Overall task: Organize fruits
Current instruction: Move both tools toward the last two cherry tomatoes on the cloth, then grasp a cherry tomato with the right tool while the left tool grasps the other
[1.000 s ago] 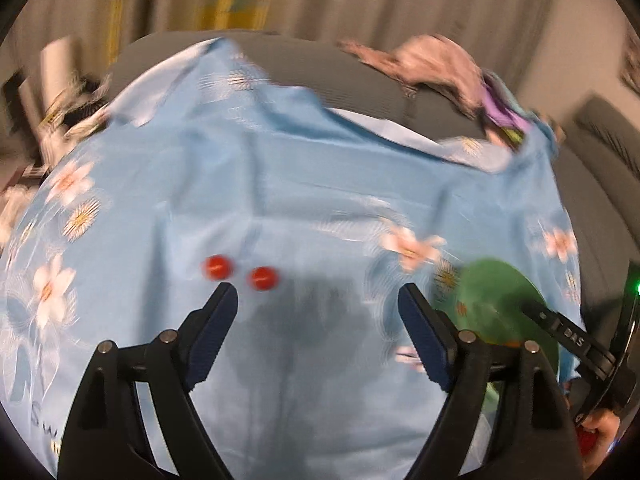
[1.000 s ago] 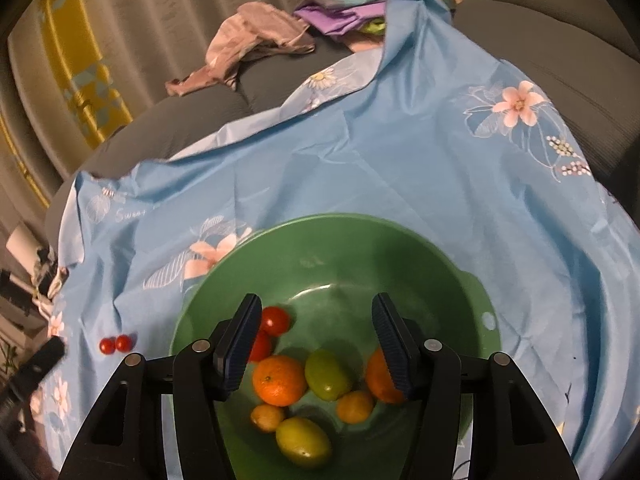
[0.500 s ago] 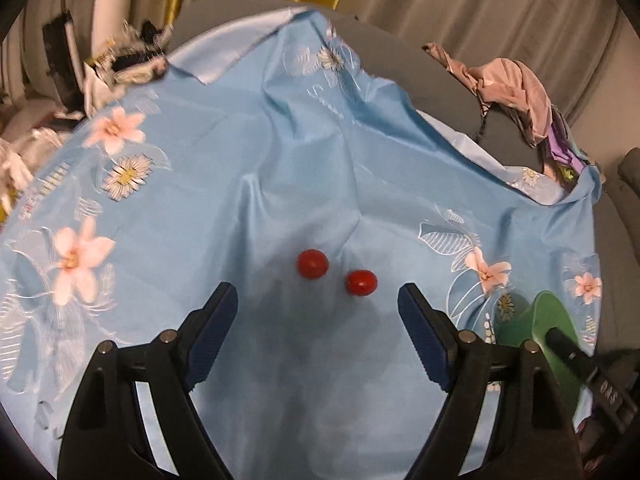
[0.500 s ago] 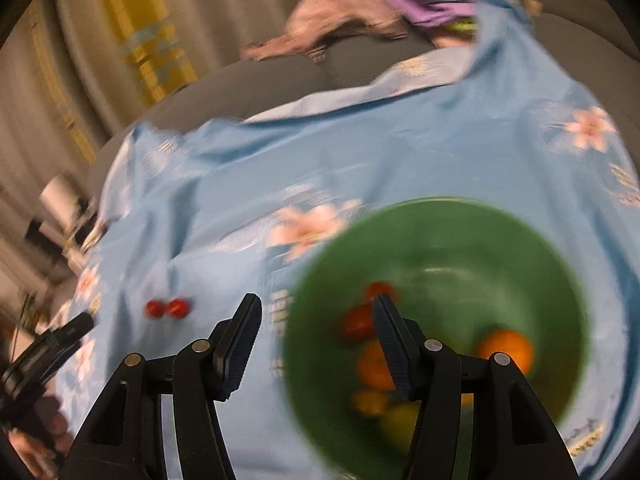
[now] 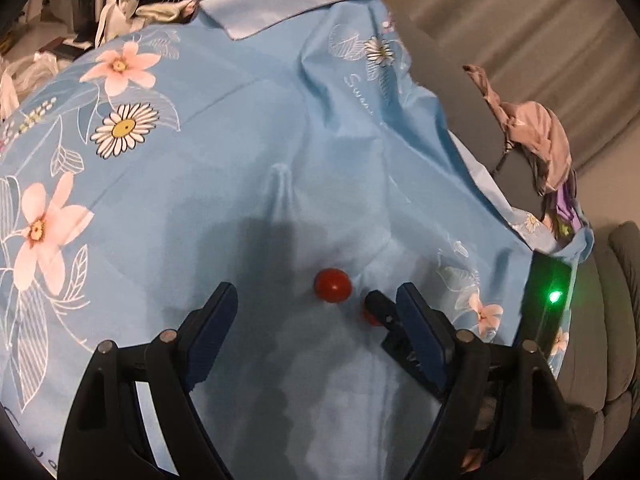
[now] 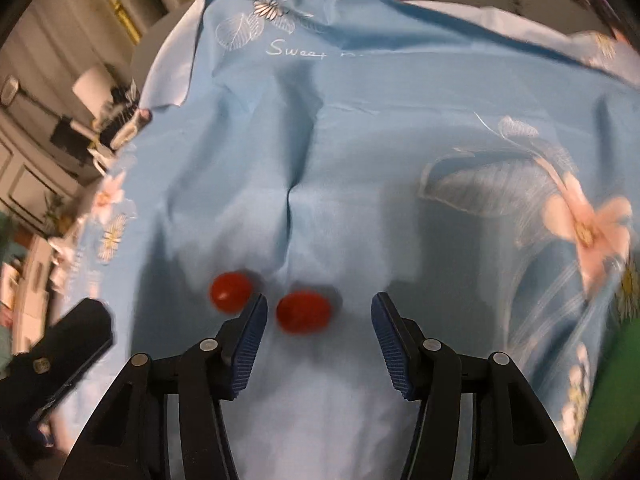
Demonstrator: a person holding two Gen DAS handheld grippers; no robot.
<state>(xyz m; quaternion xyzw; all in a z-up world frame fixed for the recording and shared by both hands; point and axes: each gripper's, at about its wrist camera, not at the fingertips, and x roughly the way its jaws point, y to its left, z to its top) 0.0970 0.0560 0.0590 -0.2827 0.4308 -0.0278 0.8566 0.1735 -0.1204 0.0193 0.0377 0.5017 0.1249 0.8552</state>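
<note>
A light-blue floral cloth point(image 5: 248, 168) spreads wide over the grey sofa point(image 5: 452, 92), printed with pink blossoms, a daisy point(image 5: 125, 129) and white script reading "Sweet" point(image 6: 297, 50). Over on the sofa back, a crumpled pinkish garment point(image 5: 536, 140) lies draped, with grey curtains point(image 5: 520, 12) hanging behind and a cluttered heap point(image 5: 152, 4) past the cloth's far corner.
</note>
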